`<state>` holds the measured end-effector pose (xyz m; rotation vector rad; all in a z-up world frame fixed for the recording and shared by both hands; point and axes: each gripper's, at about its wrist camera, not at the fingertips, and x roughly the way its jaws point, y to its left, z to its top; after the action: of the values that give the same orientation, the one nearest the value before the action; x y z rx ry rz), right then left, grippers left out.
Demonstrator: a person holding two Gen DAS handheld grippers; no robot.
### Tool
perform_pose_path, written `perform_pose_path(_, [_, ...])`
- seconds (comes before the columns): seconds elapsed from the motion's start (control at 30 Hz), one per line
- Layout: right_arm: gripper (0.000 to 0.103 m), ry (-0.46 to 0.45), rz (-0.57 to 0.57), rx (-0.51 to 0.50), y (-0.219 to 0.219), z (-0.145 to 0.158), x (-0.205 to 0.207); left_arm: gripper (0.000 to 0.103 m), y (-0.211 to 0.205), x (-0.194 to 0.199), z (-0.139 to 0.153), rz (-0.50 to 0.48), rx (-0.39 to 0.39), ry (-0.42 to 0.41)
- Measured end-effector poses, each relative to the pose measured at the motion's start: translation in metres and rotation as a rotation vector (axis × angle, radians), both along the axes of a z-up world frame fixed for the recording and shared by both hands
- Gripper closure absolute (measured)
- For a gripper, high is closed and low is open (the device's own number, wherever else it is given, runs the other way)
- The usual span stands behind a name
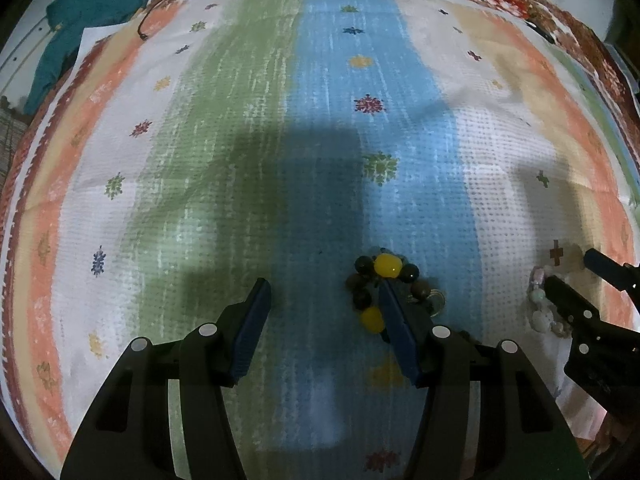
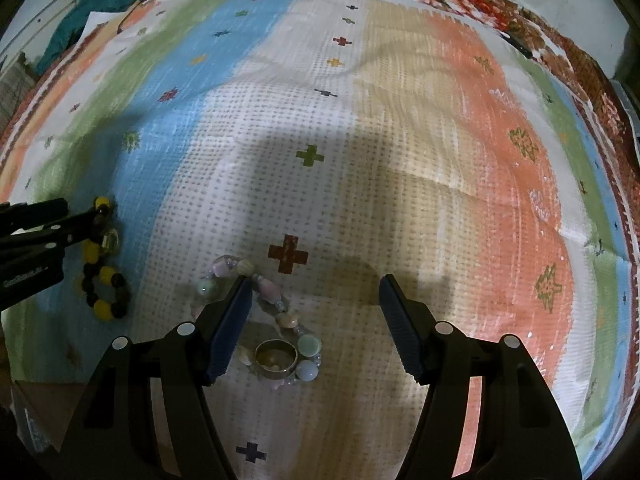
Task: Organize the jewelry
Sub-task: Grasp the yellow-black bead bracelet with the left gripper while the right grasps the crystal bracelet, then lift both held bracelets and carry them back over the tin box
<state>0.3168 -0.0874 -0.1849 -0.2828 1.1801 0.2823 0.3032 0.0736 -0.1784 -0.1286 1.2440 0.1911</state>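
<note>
Home: bed with striped bedspread (image 1: 240, 120)

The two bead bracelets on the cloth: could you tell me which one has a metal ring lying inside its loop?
The pastel bracelet by the right gripper; a metal ring lies inside it. The yellow-and-dark bracelet does not.

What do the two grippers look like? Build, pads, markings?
Both are matte black plastic. The left gripper and right gripper each have two angular fingers with ribbed dark-blue pads, round silver pins at the joints, and cut-out slots. No cables or sleeves visible.
</note>
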Motion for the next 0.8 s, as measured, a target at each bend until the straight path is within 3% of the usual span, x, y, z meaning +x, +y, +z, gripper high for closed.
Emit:
perform_pose_path(0.07, [0.051,0.004,0.011,0.008,0.001,0.0,-0.001,0.065,0.0,0.0,-0.002,-0.001,0.0,-0.008])
perform_pose_path(0.13, [0.066,0.005,0.027,0.01,0.003,0.001,-0.002,0.09,0.0,-0.001,-0.003,-0.013,-0.008,-0.008])
perform_pose_path(0.2, [0.088,0.004,0.05,0.004,0.005,0.0,-0.003,0.093,0.002,-0.001,-0.003,-0.014,-0.023,-0.008])
perform_pose_path(0.27, [0.092,-0.003,0.06,0.005,0.006,0.001,-0.004,0.094,0.003,-0.002,-0.003,-0.015,-0.032,-0.009])
perform_pose_path(0.8, [0.092,-0.076,0.015,0.042,-0.008,0.033,-0.01,0.094,-0.023,-0.017,0.052,-0.041,-0.036,-0.115])
